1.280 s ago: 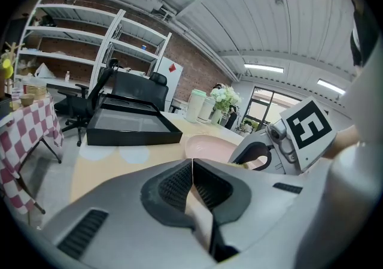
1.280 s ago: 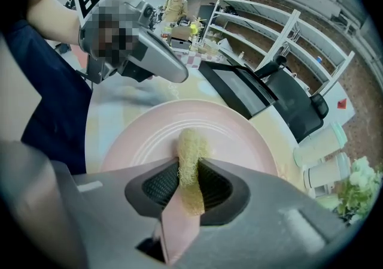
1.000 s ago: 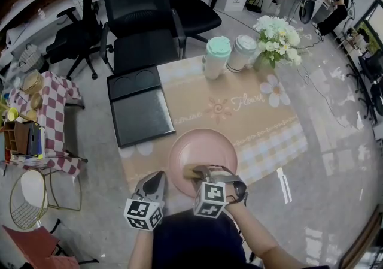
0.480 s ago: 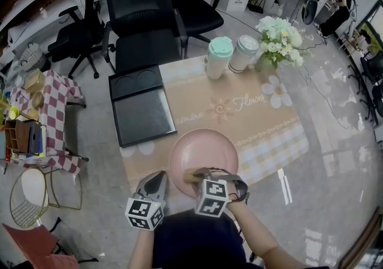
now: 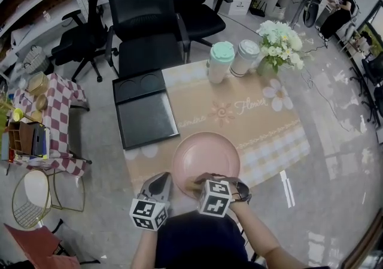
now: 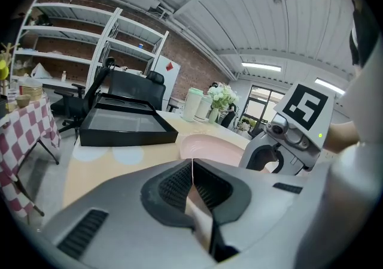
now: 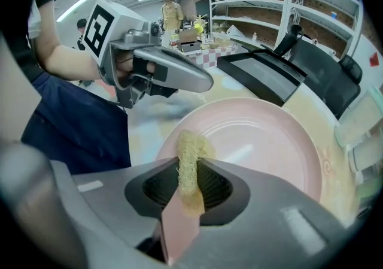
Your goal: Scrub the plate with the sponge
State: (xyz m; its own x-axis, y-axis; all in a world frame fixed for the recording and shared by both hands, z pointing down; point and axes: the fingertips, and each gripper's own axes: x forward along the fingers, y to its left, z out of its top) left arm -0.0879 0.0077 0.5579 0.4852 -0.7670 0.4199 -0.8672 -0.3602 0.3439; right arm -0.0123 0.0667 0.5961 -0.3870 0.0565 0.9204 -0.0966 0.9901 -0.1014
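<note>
Your right gripper is clamped on the sponge. The sponge stands on edge between the jaws, its tip poking out over the near rim of the plate; whether it presses on the plate I cannot tell. The plate sits at the middle of the table's near edge, just in front of you. Your left gripper has its jaws together on nothing and hovers just left of the plate, apart from it.

I judge the scrub to be at the near rim, with most of the plate left to cover. Tip the right gripper down so the sponge's broad face, not its thin edge, meets the plate. Press lightly enough that the jaws never scrape it. Work in small circles from the near rim towards the far one. The plate looks free to slide, so rest the left gripper against its left rim to steady it.
</note>
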